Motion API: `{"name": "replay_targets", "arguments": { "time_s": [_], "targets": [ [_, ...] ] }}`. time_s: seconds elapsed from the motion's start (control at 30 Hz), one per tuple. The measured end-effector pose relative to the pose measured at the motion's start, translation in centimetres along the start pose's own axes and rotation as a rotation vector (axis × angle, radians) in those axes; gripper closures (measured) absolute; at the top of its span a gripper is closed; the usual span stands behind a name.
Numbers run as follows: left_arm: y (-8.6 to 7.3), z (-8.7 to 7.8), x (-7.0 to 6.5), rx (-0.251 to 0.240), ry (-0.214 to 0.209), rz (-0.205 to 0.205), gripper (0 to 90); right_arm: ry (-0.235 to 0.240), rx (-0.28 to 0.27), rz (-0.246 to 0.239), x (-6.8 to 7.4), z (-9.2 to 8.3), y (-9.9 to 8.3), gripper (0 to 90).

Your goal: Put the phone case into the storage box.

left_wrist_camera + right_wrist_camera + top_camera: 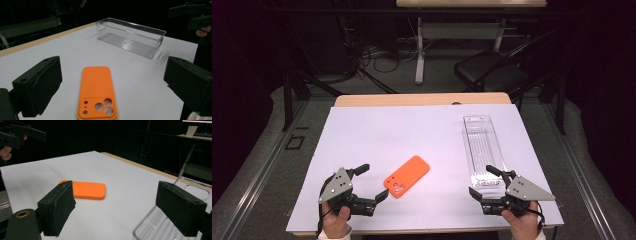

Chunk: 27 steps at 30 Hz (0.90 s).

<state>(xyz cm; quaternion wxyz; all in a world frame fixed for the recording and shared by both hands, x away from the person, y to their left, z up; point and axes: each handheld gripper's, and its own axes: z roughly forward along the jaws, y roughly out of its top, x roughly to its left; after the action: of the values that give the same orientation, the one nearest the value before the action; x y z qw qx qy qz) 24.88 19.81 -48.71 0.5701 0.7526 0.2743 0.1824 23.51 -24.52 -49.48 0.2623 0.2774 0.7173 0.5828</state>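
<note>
An orange phone case (407, 176) lies camera-side up on the white sheet, near the front middle. A long clear plastic tray (483, 150) lies empty to its right. My left gripper (374, 181) rests open just left of the case, its jaws pointing toward it. In the left gripper view the case (97, 92) lies on the sheet between the wide black jaws, untouched. My right gripper (481, 180) stands open at the near end of the tray. In the right gripper view the tray's corner (160, 225) sits beside one jaw, and the case (86, 190) lies farther off.
A white sheet (412, 130) covers the wooden table, whose edge shows at the back. Beyond it stand a dark folding chair (492, 70), a desk leg and floor cables. A paper cup (192, 130) sits on a distant desk.
</note>
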Motion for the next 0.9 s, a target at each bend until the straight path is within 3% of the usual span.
{"name": "replay_targets", "arguments": {
  "time_s": [0.33, 0.63, 0.9],
  "targets": [
    [0.0, -0.1, 0.0, 0.002, -0.002, -0.014, 1.9, 0.01, 0.001, -0.002, 0.1, 0.2, -0.1, 14.4],
    [-0.2, 0.3, 0.2, 0.049, -0.013, -0.049, 1.9, 0.006, 0.015, -0.004, 0.2, 0.4, -0.2, 14.5],
    [-0.3, 1.2, 0.5, 0.123, -0.015, -0.097, 1.9, -0.001, 0.014, 0.012, 0.1, 0.3, -0.3, 14.5]
  ]
}}
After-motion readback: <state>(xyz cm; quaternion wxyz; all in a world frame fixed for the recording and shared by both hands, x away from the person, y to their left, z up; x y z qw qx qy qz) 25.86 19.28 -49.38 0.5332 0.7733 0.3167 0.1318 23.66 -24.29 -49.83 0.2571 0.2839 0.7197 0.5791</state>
